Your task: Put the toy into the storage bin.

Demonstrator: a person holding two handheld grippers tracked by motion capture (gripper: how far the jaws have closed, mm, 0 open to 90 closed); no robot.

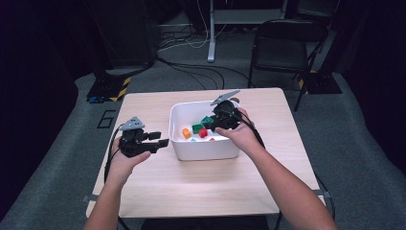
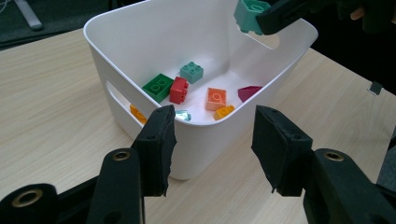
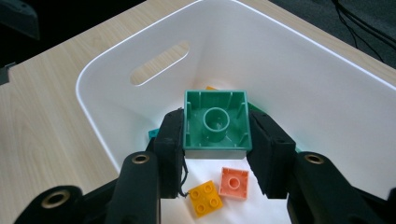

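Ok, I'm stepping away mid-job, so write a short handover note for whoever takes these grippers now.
Right gripper: shut on a teal brick, held above the white bin.
Left gripper: open, holding nothing, beside the bin's left wall.
In the bin: green brick, red brick, small teal brick, peach brick, yellow brick, a dark red piece.
Done: one brick gripped.
Left: likely move it on, then handle the other bricks.

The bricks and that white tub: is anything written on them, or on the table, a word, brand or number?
None can be read.
White tub: plain walls, no label.
Teal brick held by the right gripper: bare underside, no lettering.
Bricks in the tub: studs too small to read.
Table: bare wood grain.
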